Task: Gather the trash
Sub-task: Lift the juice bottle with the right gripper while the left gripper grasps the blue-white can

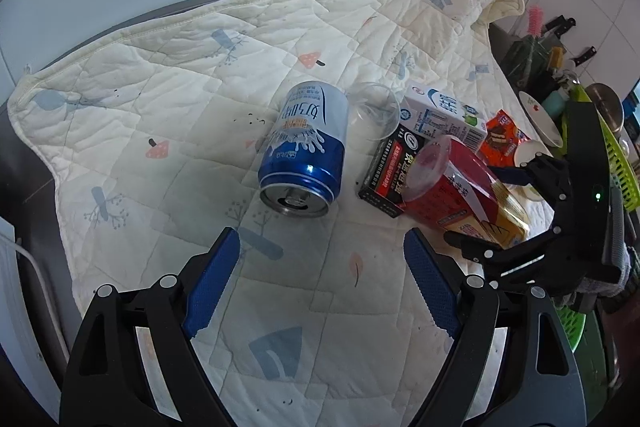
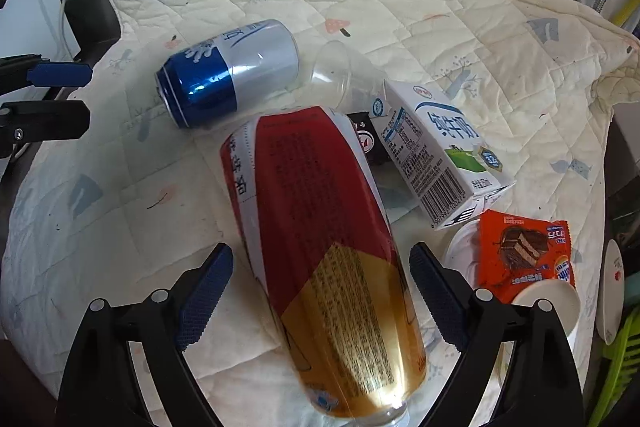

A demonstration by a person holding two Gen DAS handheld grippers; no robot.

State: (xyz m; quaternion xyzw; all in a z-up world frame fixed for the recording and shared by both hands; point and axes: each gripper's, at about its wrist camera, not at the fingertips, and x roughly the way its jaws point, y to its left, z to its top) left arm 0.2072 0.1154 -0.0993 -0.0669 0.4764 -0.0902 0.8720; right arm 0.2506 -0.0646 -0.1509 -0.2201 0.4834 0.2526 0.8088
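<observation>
With the right gripper point(image 2: 320, 291) spread wide astride the red-and-gold cup point(image 2: 320, 247) but gripping nothing, and the left gripper point(image 1: 320, 283) gaping empty near that cup's neighbour, the blue can point(image 1: 304, 151), a lopsided squeeze risked rolling the cup into the milk carton point(image 2: 436, 151) beside it.

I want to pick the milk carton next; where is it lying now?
In the right wrist view the milk carton lies on its side on the quilt, right of the red cup and just above the orange snack wrapper.
</observation>
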